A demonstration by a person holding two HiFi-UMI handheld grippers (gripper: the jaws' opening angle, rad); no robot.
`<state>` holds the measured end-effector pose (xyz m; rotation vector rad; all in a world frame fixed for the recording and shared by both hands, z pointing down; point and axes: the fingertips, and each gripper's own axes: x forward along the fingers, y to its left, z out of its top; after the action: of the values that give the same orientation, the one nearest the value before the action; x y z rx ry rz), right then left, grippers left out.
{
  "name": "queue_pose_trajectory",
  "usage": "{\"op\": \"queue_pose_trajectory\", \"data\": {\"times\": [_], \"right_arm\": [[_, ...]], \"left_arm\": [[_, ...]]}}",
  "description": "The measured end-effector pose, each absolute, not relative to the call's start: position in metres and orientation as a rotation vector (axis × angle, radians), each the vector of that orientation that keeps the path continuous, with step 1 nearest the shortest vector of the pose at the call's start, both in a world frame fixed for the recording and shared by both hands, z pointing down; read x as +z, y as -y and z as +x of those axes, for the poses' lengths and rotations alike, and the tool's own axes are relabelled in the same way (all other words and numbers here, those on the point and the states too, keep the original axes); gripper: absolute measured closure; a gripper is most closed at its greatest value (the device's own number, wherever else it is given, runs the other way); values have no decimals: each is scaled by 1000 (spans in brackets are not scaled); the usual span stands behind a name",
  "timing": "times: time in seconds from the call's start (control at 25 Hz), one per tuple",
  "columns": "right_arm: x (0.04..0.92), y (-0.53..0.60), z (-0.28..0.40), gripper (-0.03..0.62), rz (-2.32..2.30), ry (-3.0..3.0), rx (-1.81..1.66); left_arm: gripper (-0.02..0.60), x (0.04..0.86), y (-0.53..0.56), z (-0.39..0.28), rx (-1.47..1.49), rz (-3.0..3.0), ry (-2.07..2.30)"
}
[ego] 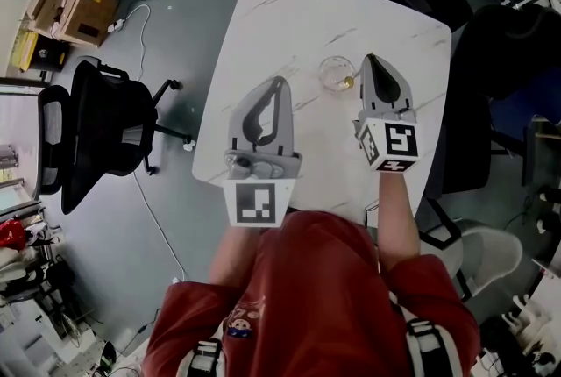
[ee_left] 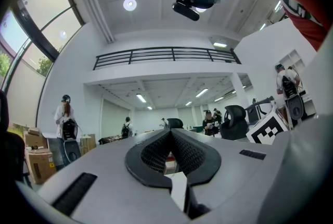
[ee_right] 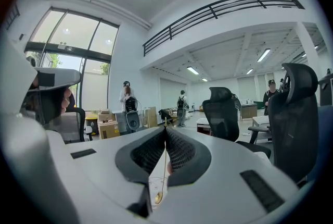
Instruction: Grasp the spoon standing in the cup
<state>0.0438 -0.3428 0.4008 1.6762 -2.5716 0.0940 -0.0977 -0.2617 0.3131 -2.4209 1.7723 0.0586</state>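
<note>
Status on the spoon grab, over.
Right gripper shut on spoon handle. Left gripper shut, empty, above table. Glass cup close beside right jaws. Nothing in the way.

Bright, even indoor light. Head view sharp; table (ego: 289,24) has soft sheen, faint shadows. Gripper views fisheye, black vignette all round; ceiling lamp (ee_left: 130,4) flares at 11 o'clock; left gripper (ee_left: 170,133) shell blurry close up.

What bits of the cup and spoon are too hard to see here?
Clear glass cup: too small in the head view to tell whether the bowl of the thin gold spoon sits inside.
Cup, right gripper view: hidden beneath the shut right tool.
White marble table, left gripper view: nearly all covered by the left tool.
</note>
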Motion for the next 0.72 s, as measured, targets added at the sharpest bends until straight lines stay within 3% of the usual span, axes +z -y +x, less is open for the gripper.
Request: {"op": "queue_pose_trajectory", "data": {"times": [0.72], "right_arm": [[355, 293, 75, 579, 1717, 2636, -11]], "left_arm": [[572, 294, 223, -77, 73, -2367, -1759]]}}
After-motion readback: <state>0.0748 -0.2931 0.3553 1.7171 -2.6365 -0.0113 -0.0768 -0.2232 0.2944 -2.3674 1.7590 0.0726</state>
